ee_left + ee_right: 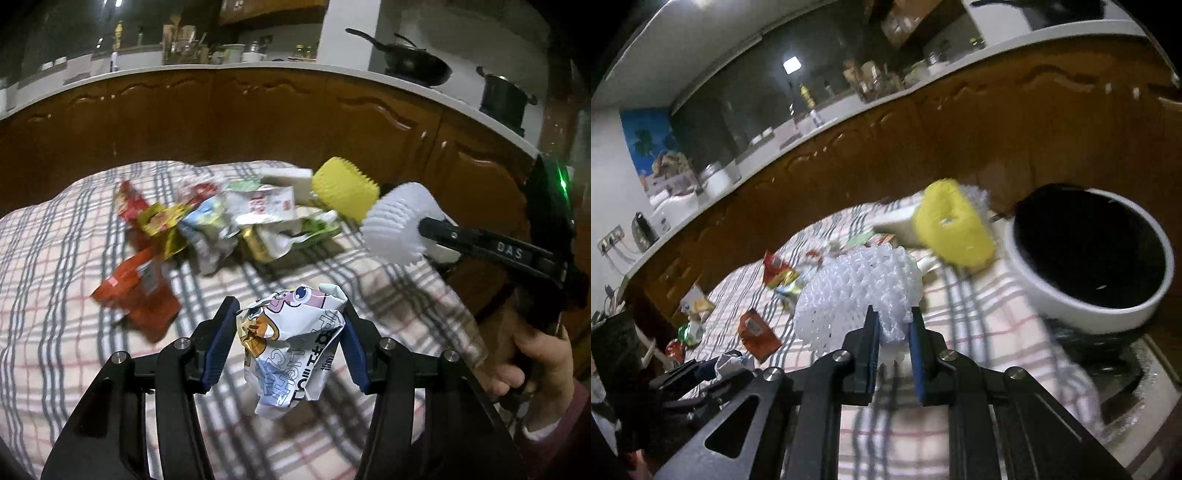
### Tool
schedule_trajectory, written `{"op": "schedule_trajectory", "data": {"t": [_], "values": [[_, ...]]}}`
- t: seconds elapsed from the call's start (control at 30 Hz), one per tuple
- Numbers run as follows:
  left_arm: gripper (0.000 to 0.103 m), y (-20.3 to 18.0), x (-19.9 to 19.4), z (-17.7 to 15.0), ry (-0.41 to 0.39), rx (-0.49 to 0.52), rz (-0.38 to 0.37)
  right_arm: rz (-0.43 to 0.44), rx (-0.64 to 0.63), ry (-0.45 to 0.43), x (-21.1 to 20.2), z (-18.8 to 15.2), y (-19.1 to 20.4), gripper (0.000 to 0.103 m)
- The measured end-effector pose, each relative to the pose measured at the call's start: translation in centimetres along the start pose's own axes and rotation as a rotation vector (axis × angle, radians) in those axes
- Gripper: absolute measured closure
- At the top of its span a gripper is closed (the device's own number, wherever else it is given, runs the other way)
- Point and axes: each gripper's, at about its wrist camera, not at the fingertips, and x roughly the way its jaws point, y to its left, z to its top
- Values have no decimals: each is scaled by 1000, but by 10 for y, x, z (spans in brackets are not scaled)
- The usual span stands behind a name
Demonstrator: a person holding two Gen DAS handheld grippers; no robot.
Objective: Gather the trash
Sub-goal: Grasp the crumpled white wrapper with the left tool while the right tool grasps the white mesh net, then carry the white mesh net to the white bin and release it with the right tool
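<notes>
My left gripper (pixel 290 328) is shut on a crumpled white cartoon-print wrapper (pixel 291 343) and holds it above the checked tablecloth (pixel 55 258). My right gripper (pixel 892 328) is shut on a white foam fruit net (pixel 857 295), also seen in the left wrist view (pixel 395 225), held above the table. A yellow foam net (pixel 953 232) lies on the cloth beyond it, next to a white bin with a black liner (pixel 1086 258). A pile of snack wrappers (pixel 221 221) and a red packet (pixel 140 295) lie on the cloth.
Brown kitchen cabinets (pixel 258 114) under a white counter run behind the table. A wok (pixel 413 62) and a pot (pixel 504 96) stand on the counter at right. More wrappers (pixel 690 332) lie near the table's left edge.
</notes>
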Motion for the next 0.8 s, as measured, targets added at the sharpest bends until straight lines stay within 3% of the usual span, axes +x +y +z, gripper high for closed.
{"op": "schedule_trajectory", "data": {"t": [0.43, 0.8], "values": [[51, -74, 34, 61, -23, 119, -125, -201, 54, -77, -42, 28, -74, 88], [50, -140, 100, 116, 9, 172, -202, -292, 80, -60, -33, 63, -130, 88]]}}
